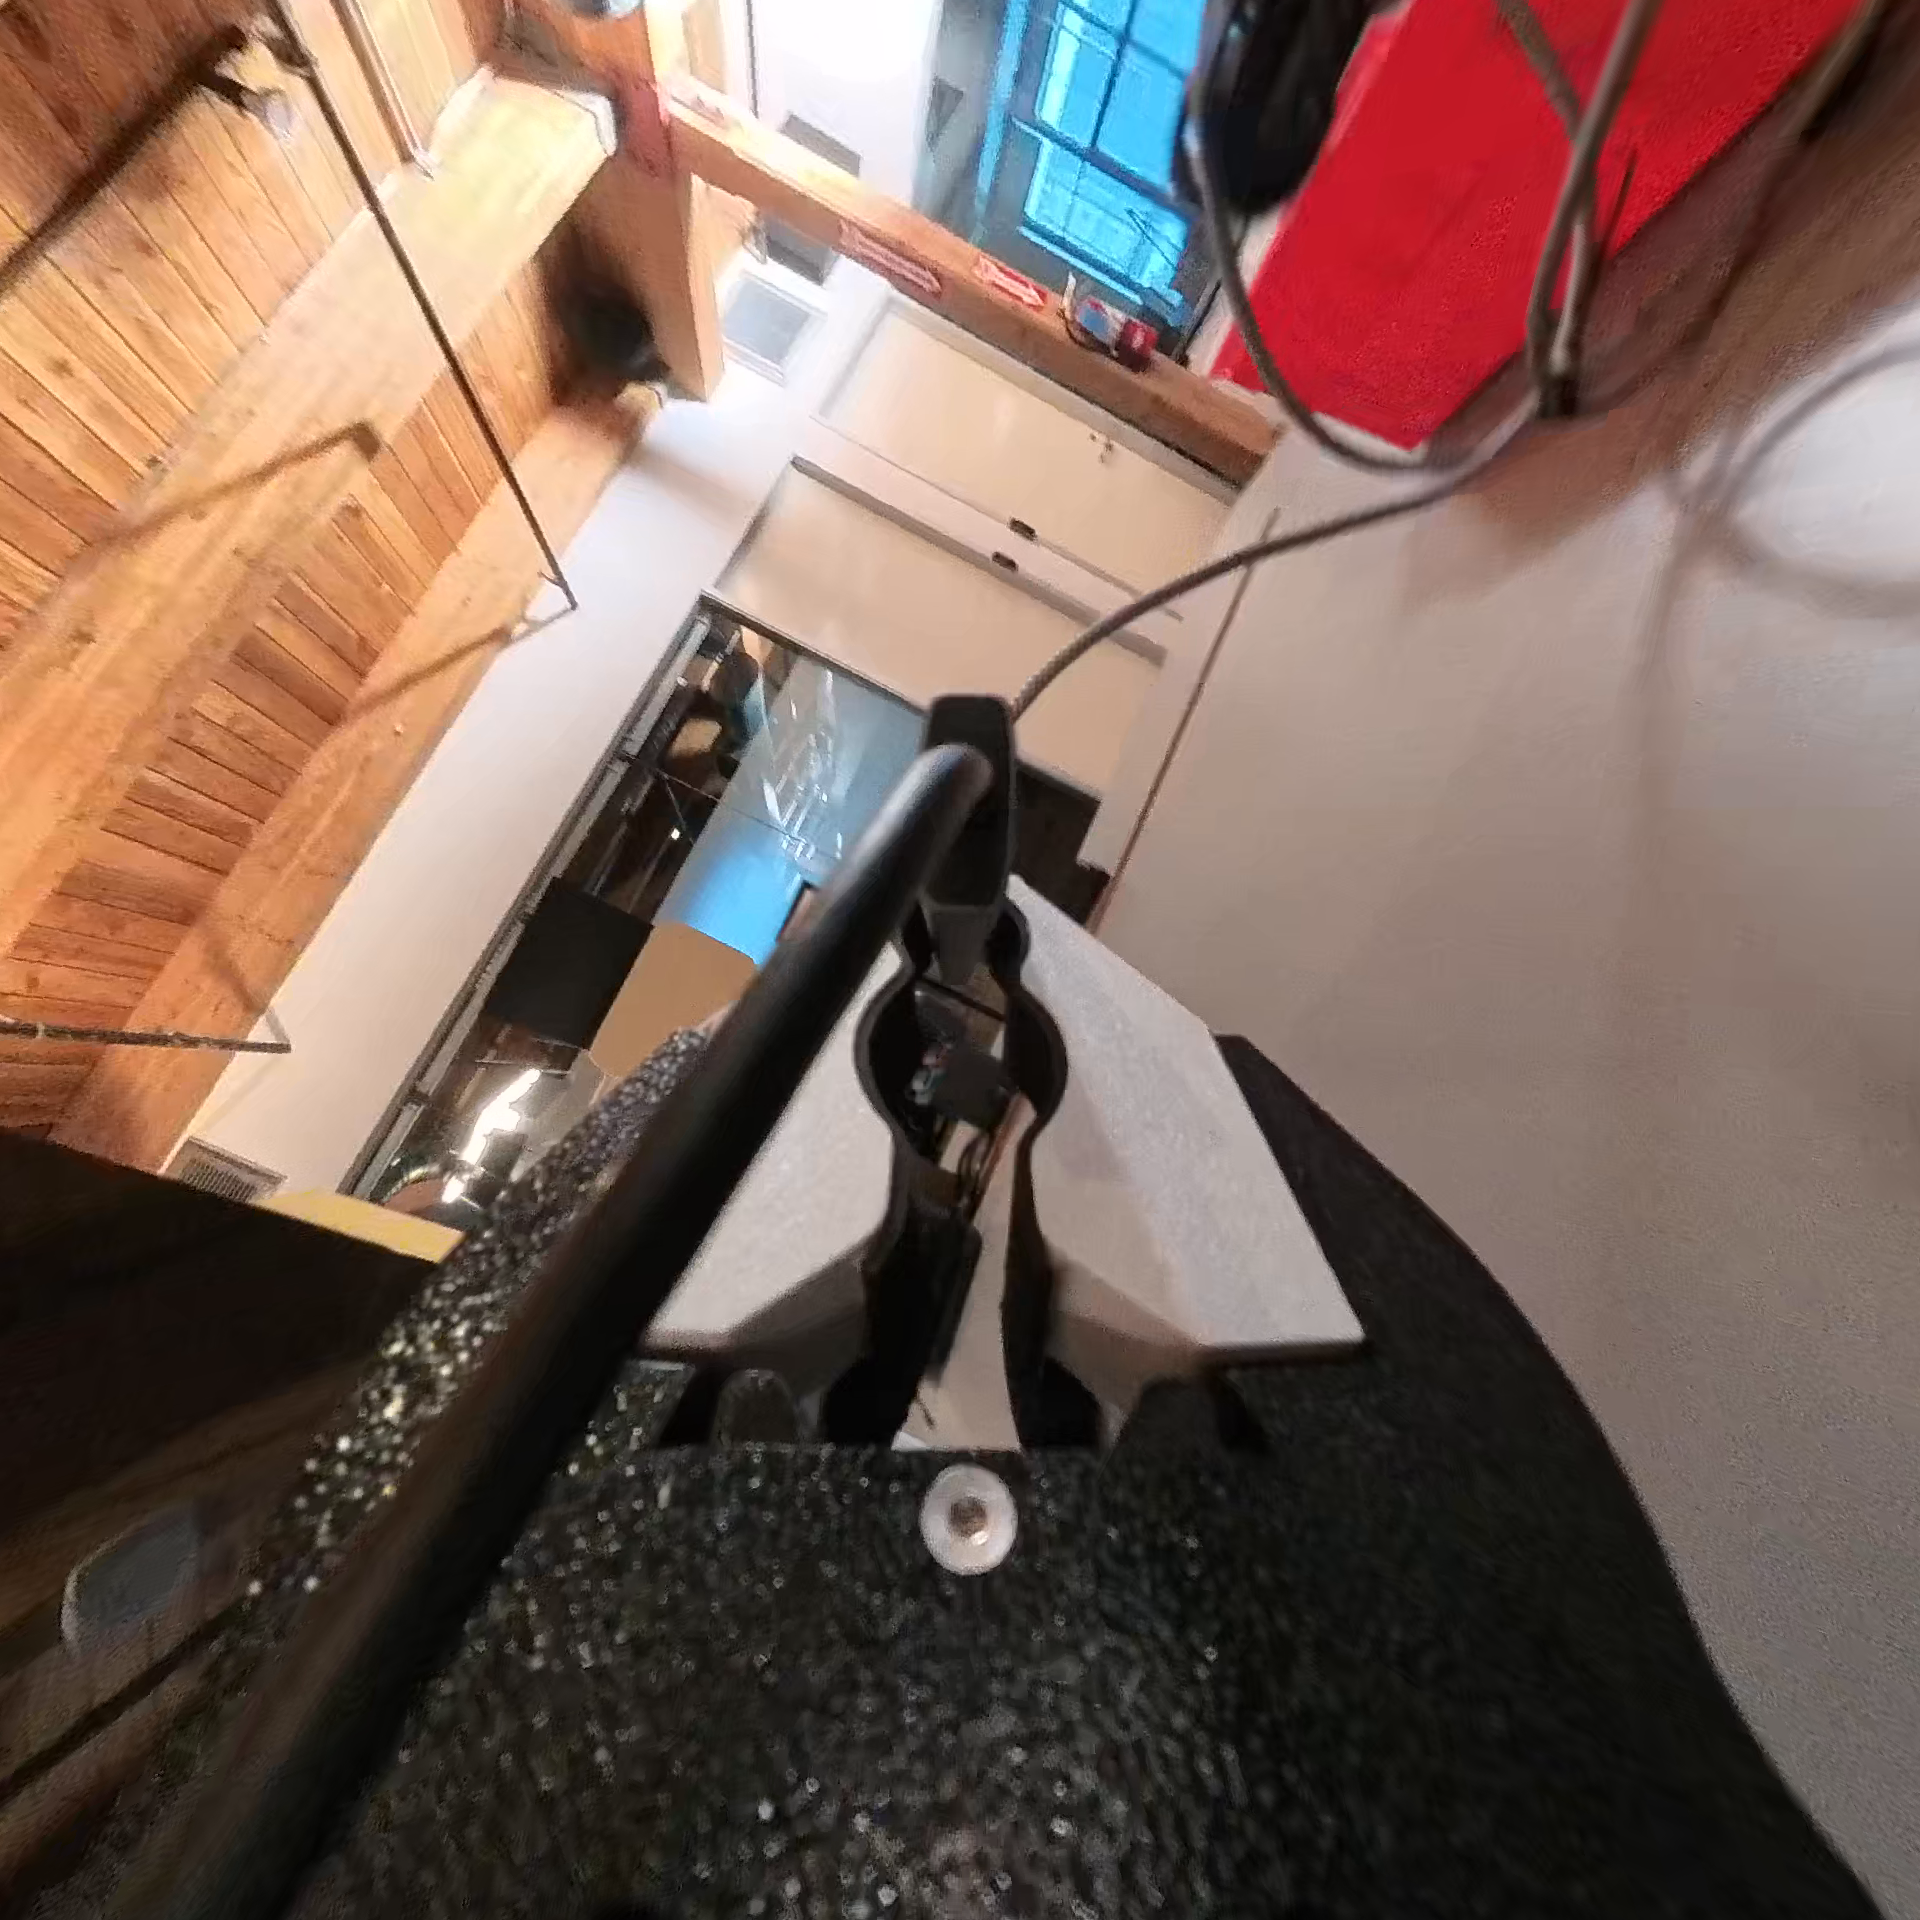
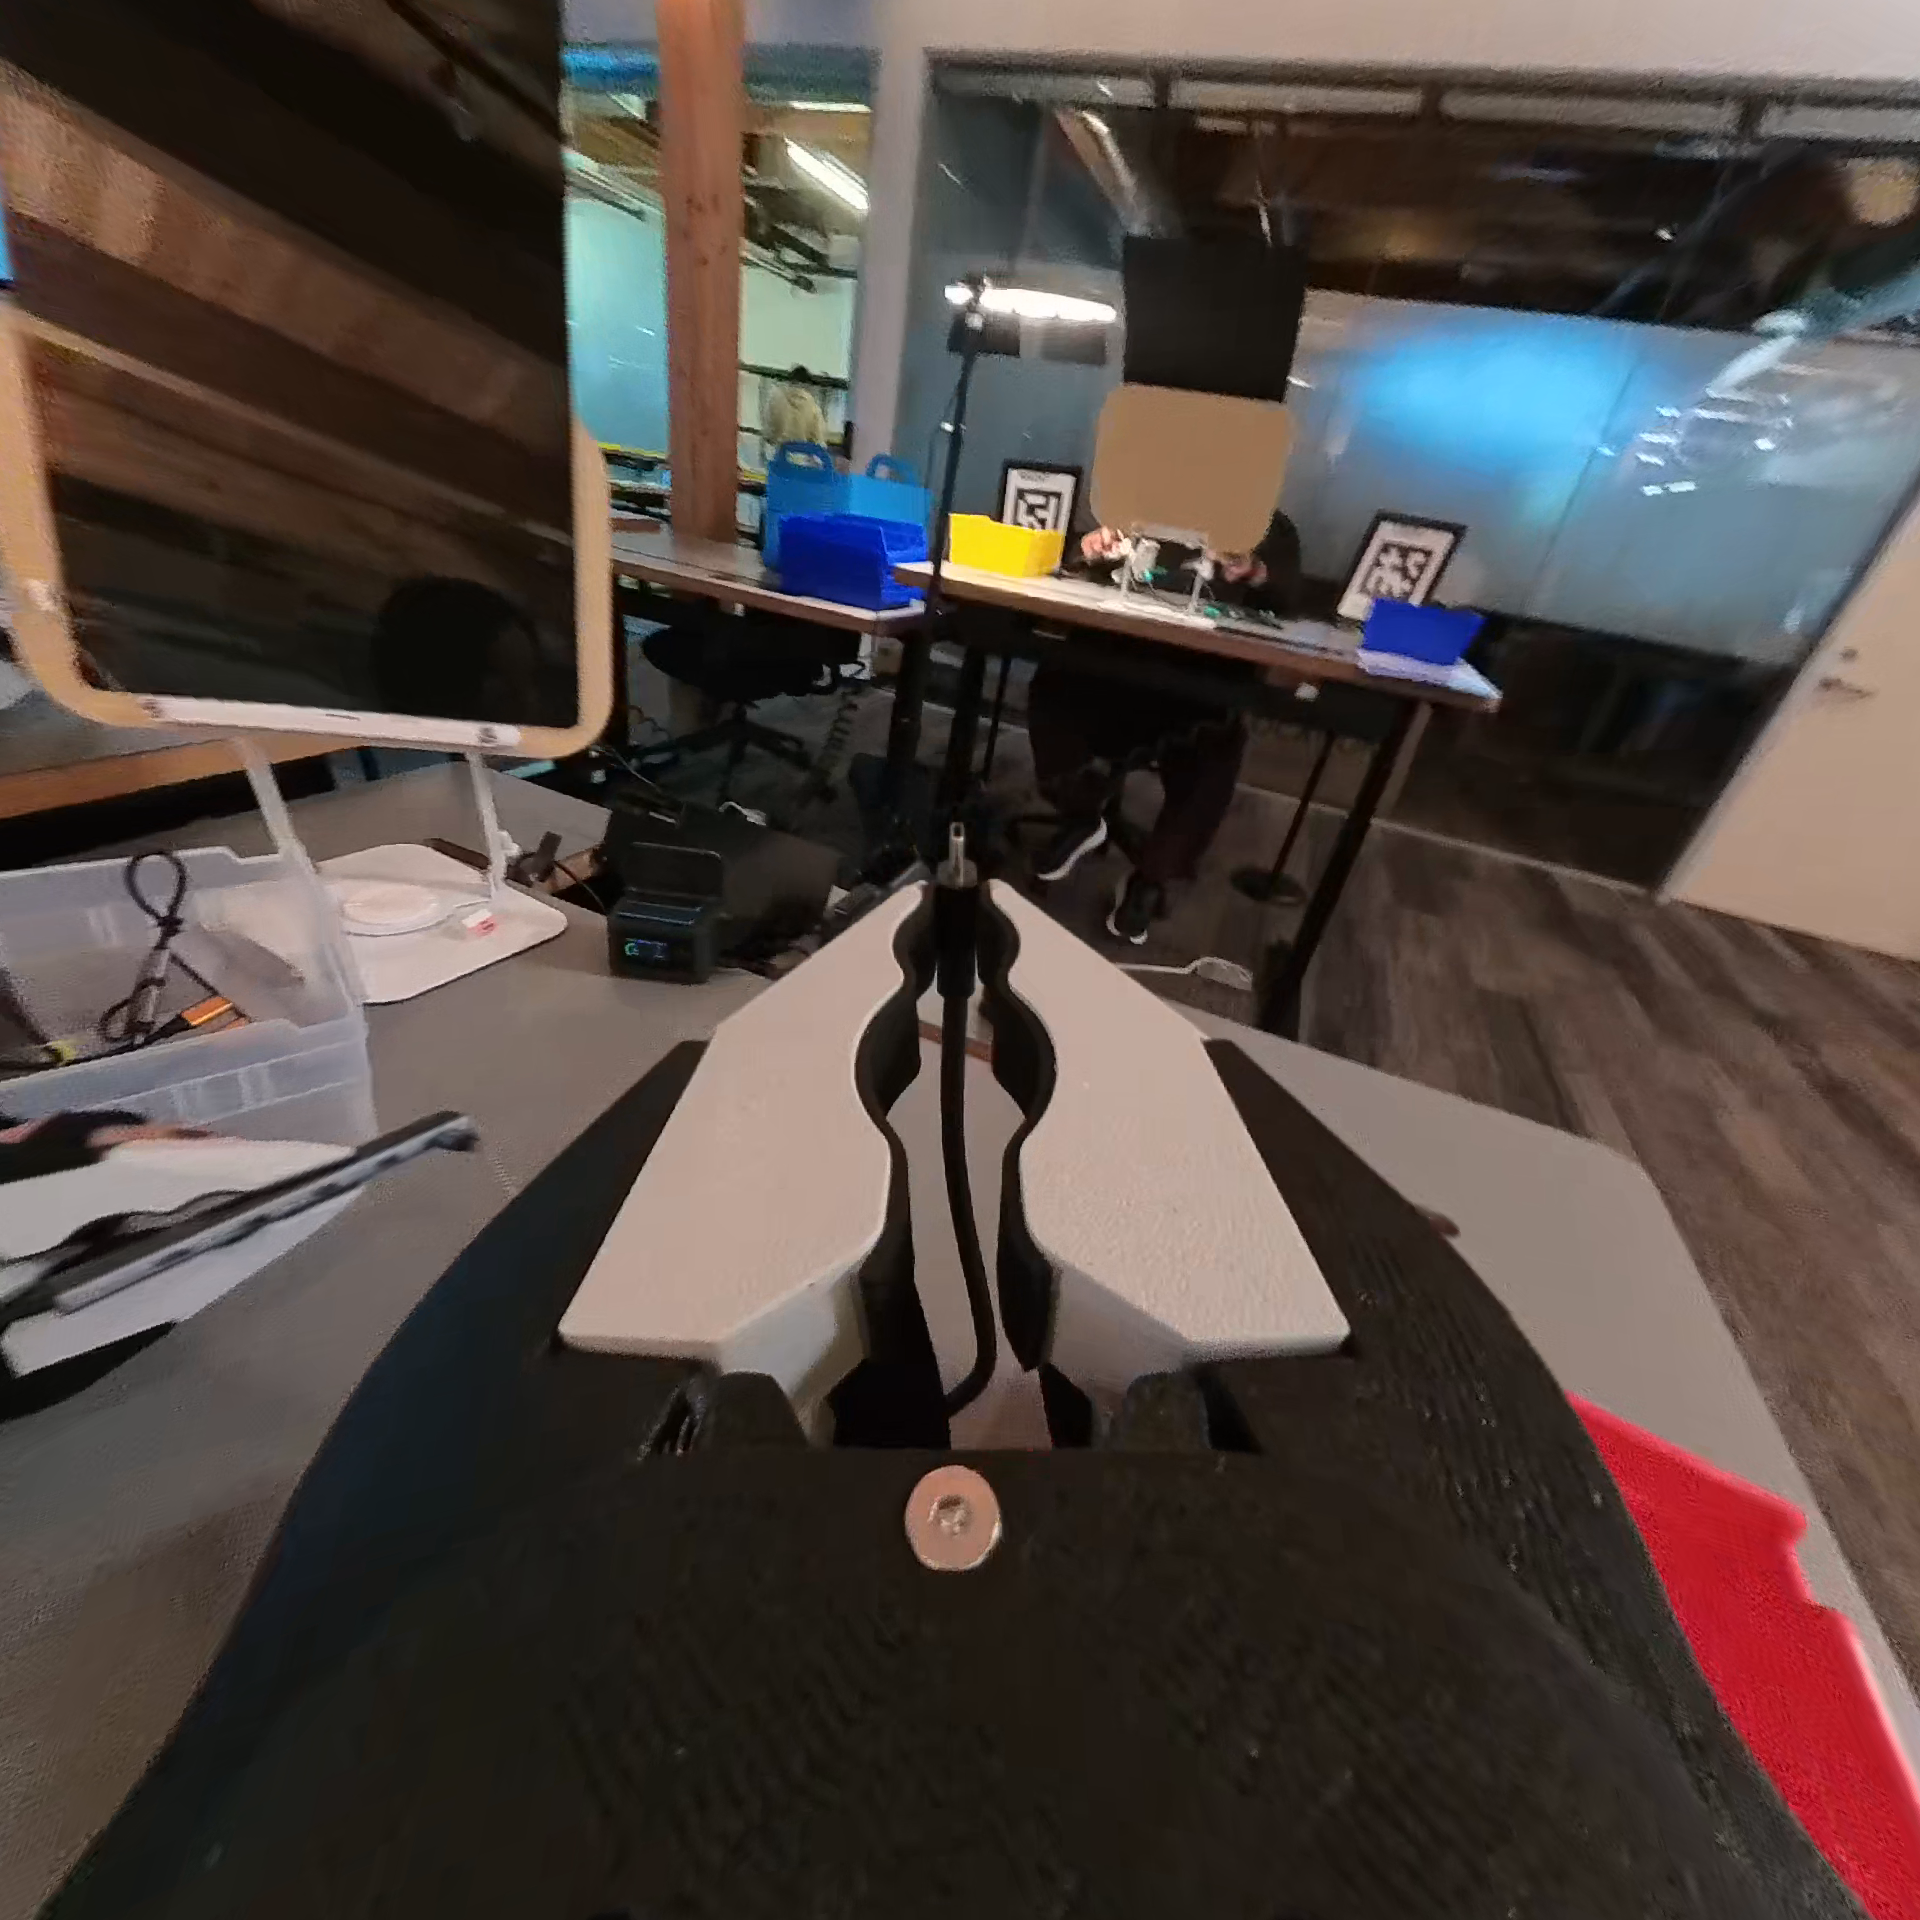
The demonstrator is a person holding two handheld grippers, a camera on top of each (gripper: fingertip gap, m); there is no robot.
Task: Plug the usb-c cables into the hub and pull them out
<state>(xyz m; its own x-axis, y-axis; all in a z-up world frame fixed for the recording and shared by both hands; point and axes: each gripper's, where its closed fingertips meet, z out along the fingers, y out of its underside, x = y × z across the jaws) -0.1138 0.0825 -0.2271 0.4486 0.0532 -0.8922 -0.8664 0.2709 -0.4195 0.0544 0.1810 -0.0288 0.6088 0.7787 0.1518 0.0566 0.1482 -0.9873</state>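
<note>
Between my right gripper's (image 2: 956,914) two grey fingers (image 2: 821,1091) I have a thin black usb-c cable pinched at its connector body (image 2: 956,935), with the silver plug tip (image 2: 954,847) poking out just past the fingertips and the cord (image 2: 961,1195) trailing back through the slot toward the gripper's black housing. Below it lies the grey tabletop (image 2: 520,1039), with a clear plastic bin (image 2: 187,987) near left and a red mat (image 2: 1745,1621) at the near right corner. My left gripper (image 1: 961,935) is tilted steeply, so its view looks up at a wooden plank ceiling (image 1: 208,416). Its jaws are nearly together on the dark slim hub (image 1: 971,810), which juts out beyond the fingertips; I cannot tell how firmly the pads press it. A thick black cable (image 1: 727,1060) leaves the hub's side and sweeps down to the near left, while a thin braided grey cable (image 1: 1143,613) runs from its far end toward the upper right.
</note>
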